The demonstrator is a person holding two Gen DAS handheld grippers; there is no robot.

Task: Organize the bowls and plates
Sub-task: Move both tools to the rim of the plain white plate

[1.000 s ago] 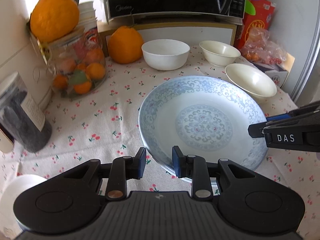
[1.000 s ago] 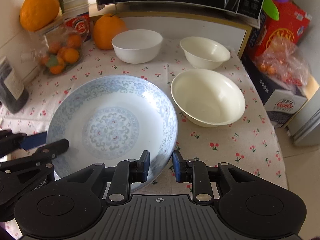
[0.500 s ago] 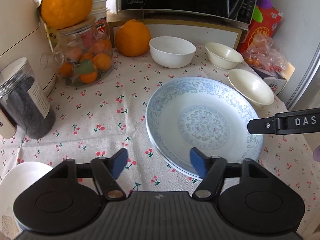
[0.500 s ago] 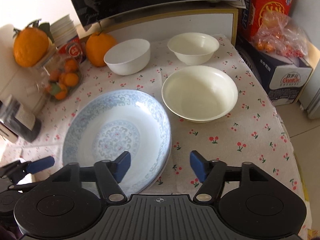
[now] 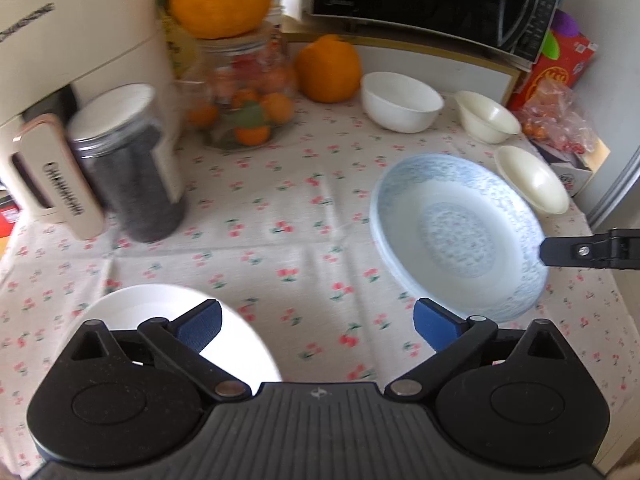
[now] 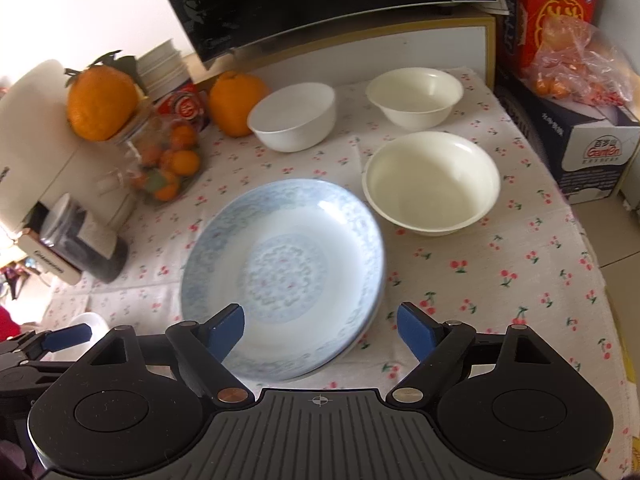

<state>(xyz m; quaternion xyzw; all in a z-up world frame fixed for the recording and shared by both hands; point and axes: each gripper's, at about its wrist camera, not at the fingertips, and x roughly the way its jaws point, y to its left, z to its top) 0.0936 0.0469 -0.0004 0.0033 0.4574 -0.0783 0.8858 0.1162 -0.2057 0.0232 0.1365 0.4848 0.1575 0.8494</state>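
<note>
Both hand-held grippers wide, nothing held.
Our left hand-held gripper [image 5: 316,320] and right hand-held gripper [image 6: 320,326] have just been opening. Blue-patterned plate [image 6: 284,268] lies on the desk [image 6: 500,280], right of the left one, ahead-left of the right one, cream bowl [image 6: 432,184] just beside it.

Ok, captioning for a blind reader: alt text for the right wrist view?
The open right gripper hangs above the near rim of a blue patterned plate on a cherry-print tablecloth. Three white bowls sit beyond, near oranges.
</note>
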